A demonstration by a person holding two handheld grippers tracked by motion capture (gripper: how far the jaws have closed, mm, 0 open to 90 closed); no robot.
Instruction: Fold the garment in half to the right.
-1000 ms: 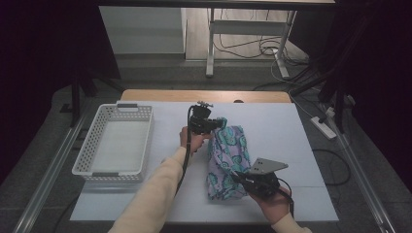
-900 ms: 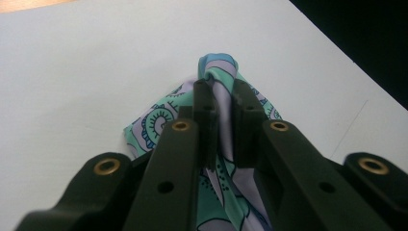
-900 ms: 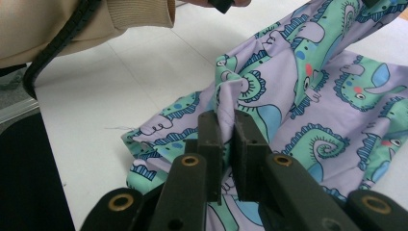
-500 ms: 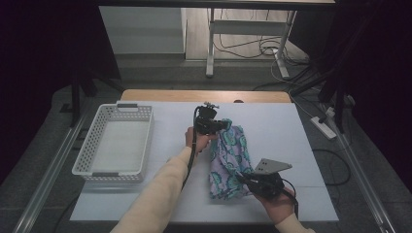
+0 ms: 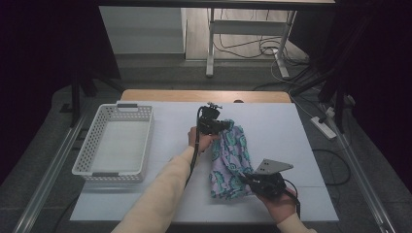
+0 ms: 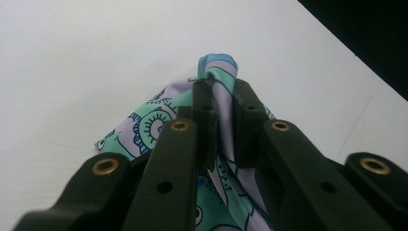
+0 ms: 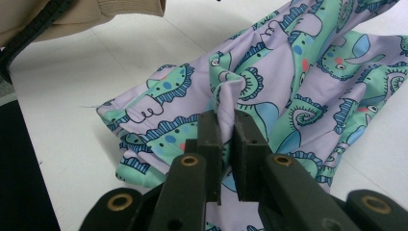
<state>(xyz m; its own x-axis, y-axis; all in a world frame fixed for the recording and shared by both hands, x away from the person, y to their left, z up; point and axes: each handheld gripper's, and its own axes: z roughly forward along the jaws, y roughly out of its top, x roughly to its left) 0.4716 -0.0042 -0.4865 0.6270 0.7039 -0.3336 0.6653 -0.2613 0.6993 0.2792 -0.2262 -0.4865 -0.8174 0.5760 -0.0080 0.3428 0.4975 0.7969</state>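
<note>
A lilac cloth printed with green and blue creatures lies stretched along the middle of the white table, far end lifted. My left gripper is shut on its far end; in the left gripper view a bunched fold of the cloth is pinched between the black jaws of the left gripper. My right gripper is shut on the near end; in the right gripper view the right gripper pinches a raised ridge of the cloth while the remainder spreads on the table.
A white slatted basket stands empty at the table's left. The white table top has bare room to the right of the cloth. A sleeved forearm reaches in from the bottom. A power strip lies on the floor to the right.
The left gripper has shifted slightly right with the cloth's far end. The cloth has drawn narrower and longer. The right gripper has barely moved.
</note>
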